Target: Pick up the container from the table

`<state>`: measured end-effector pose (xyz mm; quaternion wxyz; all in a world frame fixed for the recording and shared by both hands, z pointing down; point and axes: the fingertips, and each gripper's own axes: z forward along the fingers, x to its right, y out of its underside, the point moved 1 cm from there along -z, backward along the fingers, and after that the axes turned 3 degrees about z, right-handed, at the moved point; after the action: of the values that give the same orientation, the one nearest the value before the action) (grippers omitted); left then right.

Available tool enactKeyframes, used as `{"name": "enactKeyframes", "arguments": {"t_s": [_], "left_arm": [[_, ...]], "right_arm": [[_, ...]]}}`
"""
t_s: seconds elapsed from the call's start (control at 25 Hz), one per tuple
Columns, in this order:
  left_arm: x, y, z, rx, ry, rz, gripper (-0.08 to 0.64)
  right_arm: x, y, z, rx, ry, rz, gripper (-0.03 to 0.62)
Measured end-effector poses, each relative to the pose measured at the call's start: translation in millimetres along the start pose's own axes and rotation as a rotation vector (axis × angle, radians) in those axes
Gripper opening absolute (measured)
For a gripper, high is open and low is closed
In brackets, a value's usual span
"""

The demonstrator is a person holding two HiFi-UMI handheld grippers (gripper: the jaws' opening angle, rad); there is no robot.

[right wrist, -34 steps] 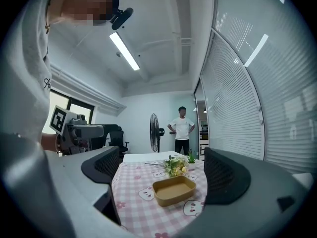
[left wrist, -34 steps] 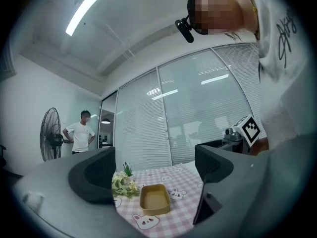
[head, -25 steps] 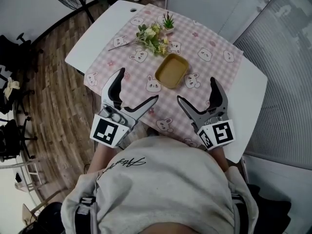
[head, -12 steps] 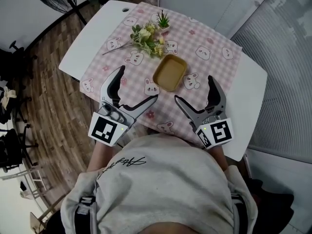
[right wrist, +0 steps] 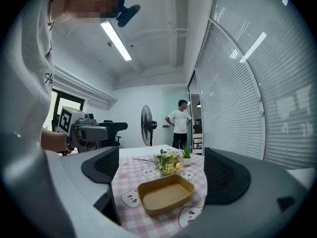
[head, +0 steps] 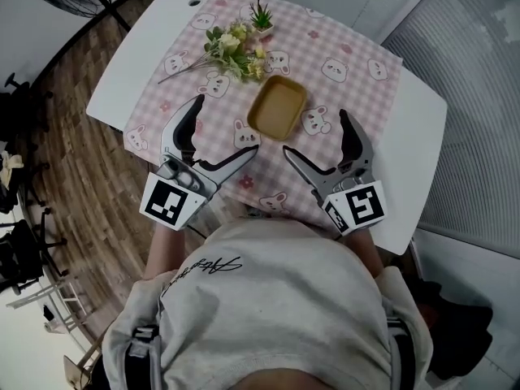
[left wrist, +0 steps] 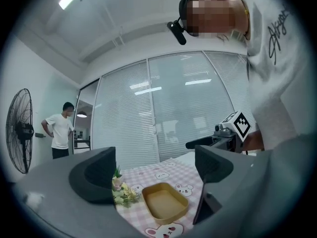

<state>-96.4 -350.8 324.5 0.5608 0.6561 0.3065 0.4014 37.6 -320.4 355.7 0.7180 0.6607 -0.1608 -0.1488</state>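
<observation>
A white table (head: 422,136) carries a pink checked cloth (head: 341,47) printed with bears. The left gripper (head: 227,125) and right gripper (head: 315,132) hover over the cloth's near edge, both with jaws wide apart and empty. The shallow yellow container (head: 277,107) sits on the cloth just beyond and between them, untouched. Flowers (head: 227,47) lie behind it, beside what looks like a small potted plant (head: 261,15).

Matt tan container (head: 277,108) on checked cloth (head: 341,47); wood-plank floor (head: 73,161).

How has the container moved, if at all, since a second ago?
No. The container sits between the same bear prints on the tablecloth; only the view shifted.
</observation>
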Motion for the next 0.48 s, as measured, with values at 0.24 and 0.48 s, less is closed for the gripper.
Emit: {"name": "enactKeyframes", "arguments": {"t_s": [0.24,0.48], "left_arm": [[-9,20,7,0.002,0.066,-0.033,0.483],[-7,37,12,0.002,0.134,-0.045,0.483]], "right_arm": [[-1,16,11,-0.035,-0.014,-0.011,0.522],[-6,36,18,-0.087,-0.031,-0.004,0.525]]}}
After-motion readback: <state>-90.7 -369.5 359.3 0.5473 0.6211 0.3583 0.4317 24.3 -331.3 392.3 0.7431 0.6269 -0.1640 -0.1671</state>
